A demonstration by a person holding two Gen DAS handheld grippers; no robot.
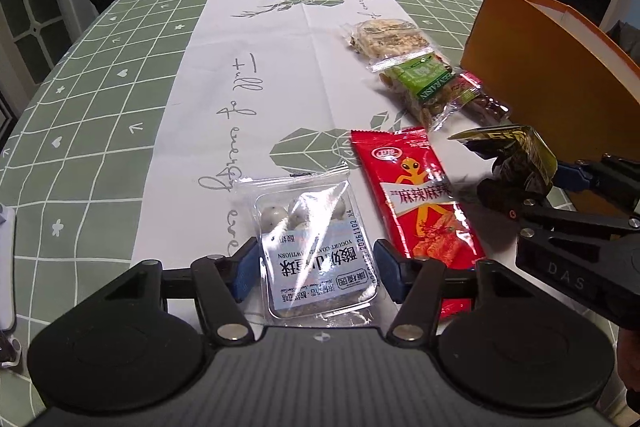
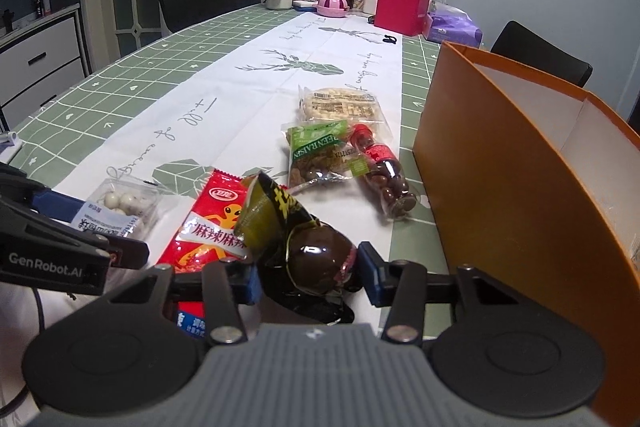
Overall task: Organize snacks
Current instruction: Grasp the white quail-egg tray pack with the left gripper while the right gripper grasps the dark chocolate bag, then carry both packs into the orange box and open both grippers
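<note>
Orange cardboard formed the open box that stood on the right side of the table, its near wall upright and its white interior visible from above. A dark, glossy snack packet was pinched between the blue pads of the right gripper, the jaws drawn in against its rounded body. The packet seemed lifted off the cloth, just left of the box wall, though contact underneath could not be confirmed. Its long axis was tilted up and away from the gripper, with the crumpled yellow-green sealed end pointing upward and to the left.

The left gripper was held with its jaws spread on either side of a clear pack of yogurt-coated balls, which lay flat on the white runner; the pads did not appear to be pressed onto it. Beside it lay a red spicy-strip packet, its length running away from the camera. Farther on, a raisin pack, a bag of chocolate-coloured balls and a pale nut brittle bar were grouped near the box.

For the step in hand, the dark packet would best be raised clear of the box rim before being carried right, and released only once over the interior, so that the loose sealed end was not caught on the wall.
</note>
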